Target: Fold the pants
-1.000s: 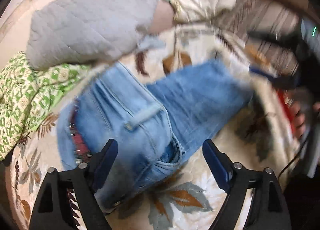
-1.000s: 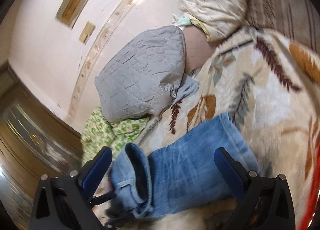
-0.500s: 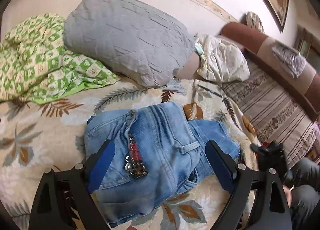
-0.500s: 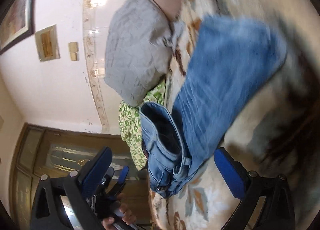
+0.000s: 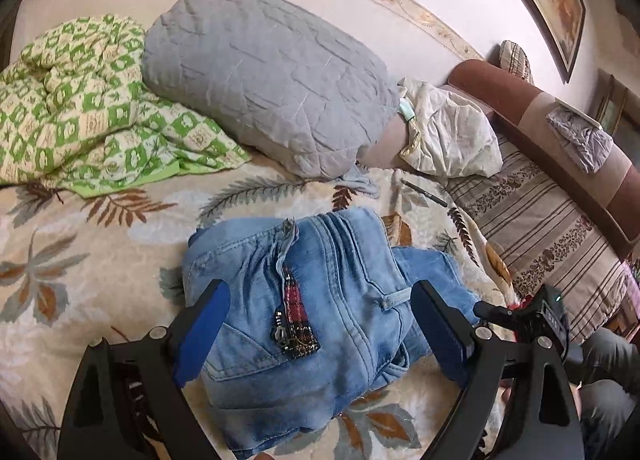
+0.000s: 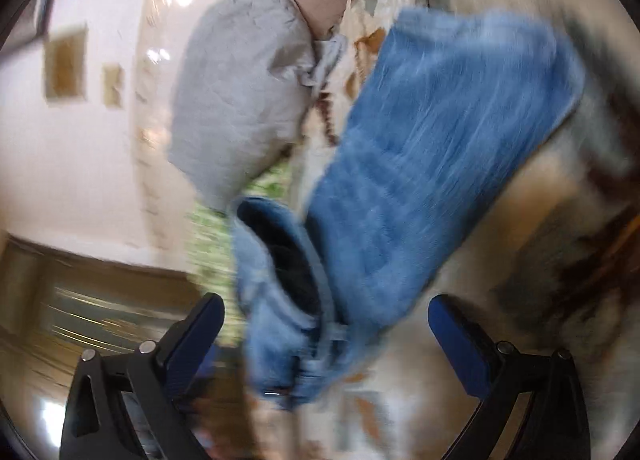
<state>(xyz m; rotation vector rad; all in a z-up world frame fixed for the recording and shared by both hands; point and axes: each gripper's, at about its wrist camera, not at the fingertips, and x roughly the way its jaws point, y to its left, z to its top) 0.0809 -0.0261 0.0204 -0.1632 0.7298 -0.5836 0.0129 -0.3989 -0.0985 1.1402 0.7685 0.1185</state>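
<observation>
1. Left wrist view first: the jeans (image 5: 320,312) sit bunched in a thick folded stack on the leaf-print blanket (image 5: 72,268), waistband end up, with a red plaid tag and a bit of chain (image 5: 296,324) on top.
2. The left gripper (image 5: 320,336) hangs over that stack with its jaws spread wide and nothing pinched. The blue pads sit either side of the denim without touching it, so my guess is it's lining up for the next grab or just let go.
3. Right wrist view is super blurry, but the right gripper (image 6: 324,324) is spread wide too, with no cloth in it. It's looking at the open waist and the folded leg from the side.
4. Grey pillow (image 5: 264,75) and green checked quilt (image 5: 80,99) are pushed back against the wall, probably to leave room for folding.
5. Fold looks mostly done, just lumpy. I'd flatten it.
</observation>
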